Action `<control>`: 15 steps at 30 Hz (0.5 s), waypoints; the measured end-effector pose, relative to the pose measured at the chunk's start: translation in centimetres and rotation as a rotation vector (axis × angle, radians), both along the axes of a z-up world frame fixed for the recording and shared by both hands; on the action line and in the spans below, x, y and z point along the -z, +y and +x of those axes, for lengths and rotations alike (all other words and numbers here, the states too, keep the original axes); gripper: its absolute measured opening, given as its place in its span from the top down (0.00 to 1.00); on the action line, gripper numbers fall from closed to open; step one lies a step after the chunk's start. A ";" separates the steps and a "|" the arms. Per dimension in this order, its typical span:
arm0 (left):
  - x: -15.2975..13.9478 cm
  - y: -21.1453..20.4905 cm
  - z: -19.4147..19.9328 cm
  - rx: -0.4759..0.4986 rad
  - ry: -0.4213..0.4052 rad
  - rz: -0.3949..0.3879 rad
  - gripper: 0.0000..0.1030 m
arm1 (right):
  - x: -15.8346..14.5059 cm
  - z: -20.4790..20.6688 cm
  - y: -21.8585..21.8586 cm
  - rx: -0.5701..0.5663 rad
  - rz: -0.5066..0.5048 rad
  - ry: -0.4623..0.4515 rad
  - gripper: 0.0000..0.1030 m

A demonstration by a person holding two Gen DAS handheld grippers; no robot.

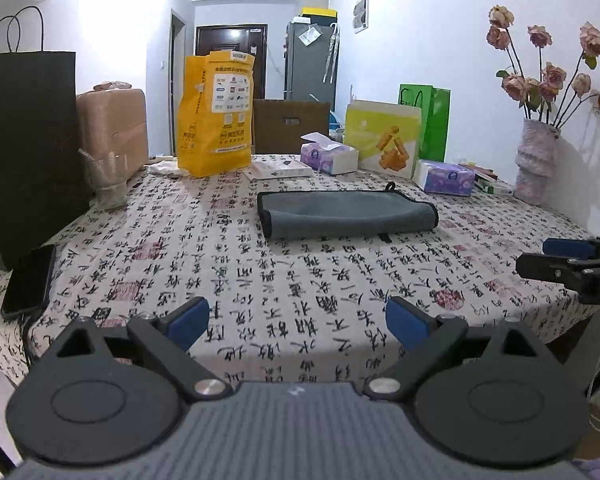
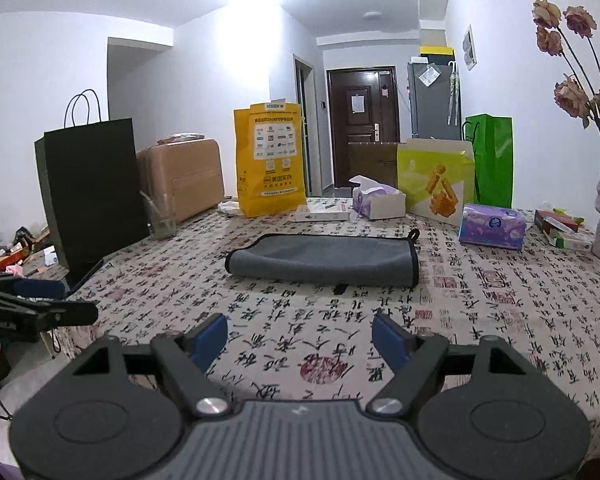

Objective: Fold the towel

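Observation:
A grey towel (image 1: 346,214) with black edging lies folded into a long strip on the patterned tablecloth (image 1: 260,280), mid-table; it also shows in the right wrist view (image 2: 324,259). My left gripper (image 1: 298,320) is open and empty, held back over the near part of the table, well short of the towel. My right gripper (image 2: 300,338) is open and empty, also near the front edge. Each gripper shows at the side of the other's view: the right gripper (image 1: 556,256), and the left gripper (image 2: 60,300).
A black paper bag (image 1: 28,152), a phone (image 1: 30,280) and a glass (image 1: 108,180) stand at the left. A yellow bag (image 1: 216,116), tissue boxes (image 1: 328,156), a green bag (image 1: 432,120) and a vase of flowers (image 1: 536,160) line the back and right.

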State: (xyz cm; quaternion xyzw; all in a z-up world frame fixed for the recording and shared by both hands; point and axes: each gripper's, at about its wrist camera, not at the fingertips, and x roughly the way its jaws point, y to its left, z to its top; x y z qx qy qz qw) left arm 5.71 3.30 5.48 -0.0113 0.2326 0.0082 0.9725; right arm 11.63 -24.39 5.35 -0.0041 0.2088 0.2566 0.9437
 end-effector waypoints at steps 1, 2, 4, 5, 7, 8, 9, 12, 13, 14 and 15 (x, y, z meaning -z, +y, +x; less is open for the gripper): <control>0.2 0.0 -0.2 0.003 -0.004 0.005 0.04 | 0.1 -0.3 0.0 0.000 -0.001 0.001 0.23; 0.5 -0.1 -0.3 0.009 -0.010 0.010 0.04 | 0.2 -0.5 0.1 0.000 -0.001 0.002 0.23; 0.8 -0.1 -0.8 0.020 -0.021 0.012 0.04 | 0.5 -1.2 0.3 0.007 -0.002 0.000 0.23; 1.0 -0.3 -1.1 0.024 -0.028 0.013 0.03 | 0.6 -1.4 0.3 0.014 -0.004 -0.002 0.23; 1.3 -0.5 -1.6 0.031 -0.037 0.014 0.02 | 0.9 -2.1 0.5 0.021 -0.004 -0.005 0.22; 1.5 -0.7 -1.9 0.038 -0.038 0.019 0.02 | 1.1 -2.4 0.6 0.023 -0.002 -0.003 0.21; 1.7 -0.8 -2.1 0.040 -0.036 0.024 0.02 | 1.2 -2.8 0.7 0.024 -0.002 -0.001 0.20; 2.5 -1.0 -2.6 0.048 -0.018 0.017 0.01 | 1.6 -4.0 1.2 0.014 0.001 0.000 0.20; 2.8 -1.1 -2.7 0.049 -0.011 0.015 0.01 | 1.7 -4.2 1.3 0.011 0.000 -0.002 0.20; 3.0 -1.1 -2.7 0.052 -0.006 0.015 0.01 | 1.8 -4.5 1.5 0.012 -0.003 -0.009 0.20; 3.2 -1.3 -2.8 0.060 -0.003 0.018 0.01 | 1.9 -4.8 1.6 0.016 -0.007 -0.017 0.20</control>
